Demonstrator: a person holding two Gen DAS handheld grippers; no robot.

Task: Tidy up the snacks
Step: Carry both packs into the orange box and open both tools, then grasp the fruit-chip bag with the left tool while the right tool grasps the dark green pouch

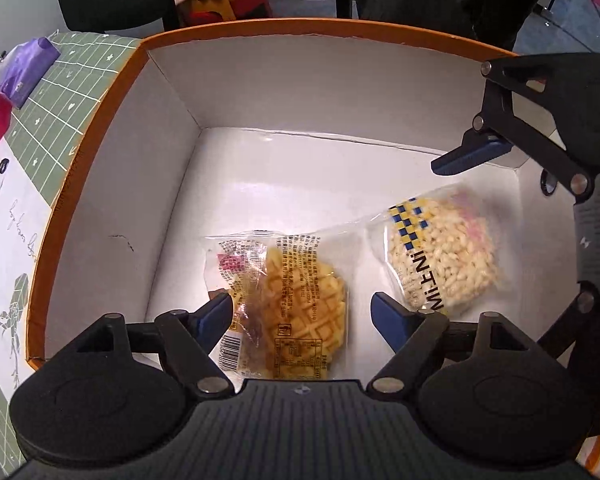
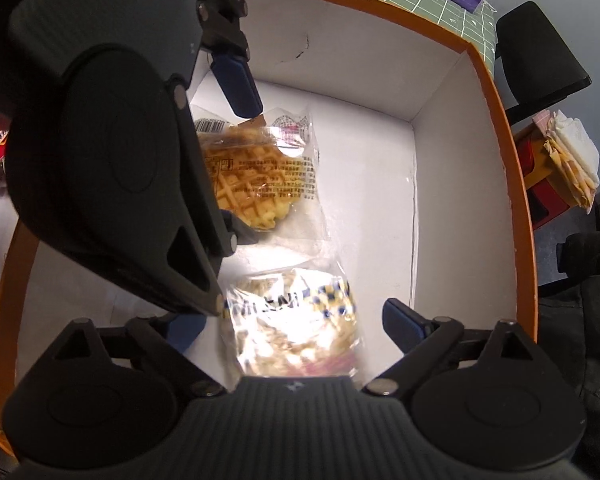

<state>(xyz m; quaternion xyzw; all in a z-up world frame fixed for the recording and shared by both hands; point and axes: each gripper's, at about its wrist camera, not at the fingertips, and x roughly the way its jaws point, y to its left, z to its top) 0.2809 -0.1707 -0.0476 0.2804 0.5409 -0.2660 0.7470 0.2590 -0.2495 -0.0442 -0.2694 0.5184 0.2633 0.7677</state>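
Left wrist view: both grippers (image 1: 302, 312) (image 2: 294, 320) stood wide apart over waffle pack (image 1: 296, 308) and rice-puff pack (image 1: 440, 252), released inside box (image 1: 112, 92); next move probably called for lifting clear.

You are looking down into the box (image 1: 112, 128), where the waffle packet (image 1: 296, 304) is lying just beside the rice-cake packet (image 1: 444, 256).

A golden waffle in a clear plastic wrapper (image 1: 296, 304) lies flat on the floor of the white cardboard box with orange rim (image 1: 100, 128). At its 3 o'clock, apart, lies a clear bag of puffed-rice cake (image 1: 444, 248).
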